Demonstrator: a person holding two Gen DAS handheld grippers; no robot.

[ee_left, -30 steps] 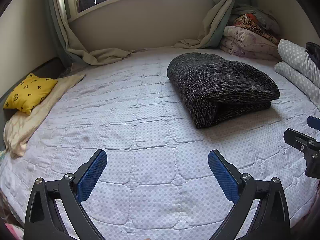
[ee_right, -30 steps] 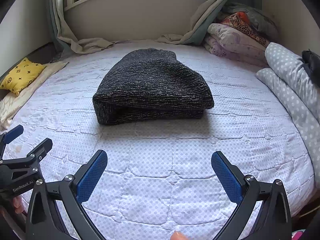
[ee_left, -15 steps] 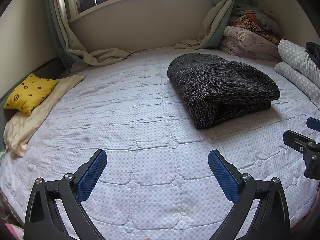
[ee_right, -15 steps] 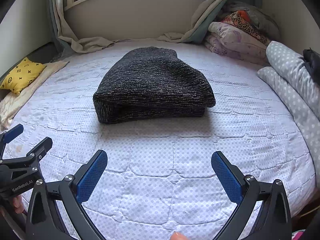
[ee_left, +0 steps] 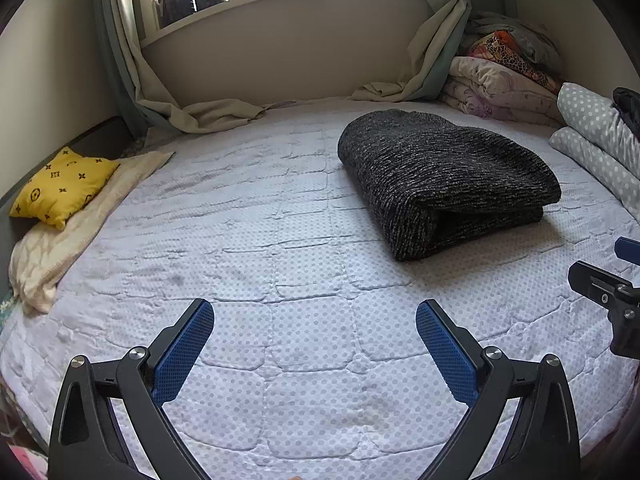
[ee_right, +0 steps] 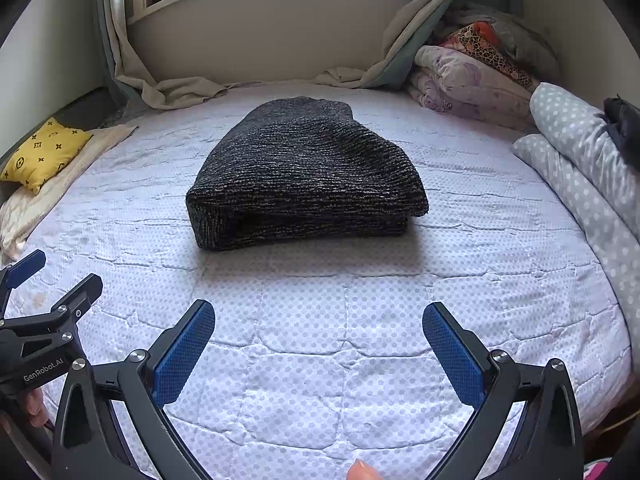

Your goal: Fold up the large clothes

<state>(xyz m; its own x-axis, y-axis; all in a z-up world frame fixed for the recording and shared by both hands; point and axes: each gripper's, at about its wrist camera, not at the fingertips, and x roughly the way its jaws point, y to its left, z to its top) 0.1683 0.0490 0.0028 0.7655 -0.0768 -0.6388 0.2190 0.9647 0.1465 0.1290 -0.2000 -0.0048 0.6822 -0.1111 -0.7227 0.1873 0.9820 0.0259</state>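
Item: dark knit garment. Location: middle of the bed, lying on the quilted white cover, nearer the window side than the foot. Condition: already folded into a thick, compact bundle, layers stacked, one rolled edge facing the cameras. Judged complete or nearly so; no loose sleeve or hem shows.

Item: left gripper. State: blue pads spread wide, nothing between them. Position: above the near part of the bed, well apart from the garment, which lies ahead and to its right. It also shows at the left edge of the right wrist view.

Item: right gripper. State: pads spread wide, empty. Position: above the near part of the bed, facing the garment squarely, clear of it. Judged to be drawn back so that the fold can be looked over without disturbing it.

Surroundings: yellow cushion on a cream blanket at the left edge; stacked quilts and polka-dot bedding at the right, all well apart from the garment, leaving the middle free as working space. Curtains pool at the head of the bed.
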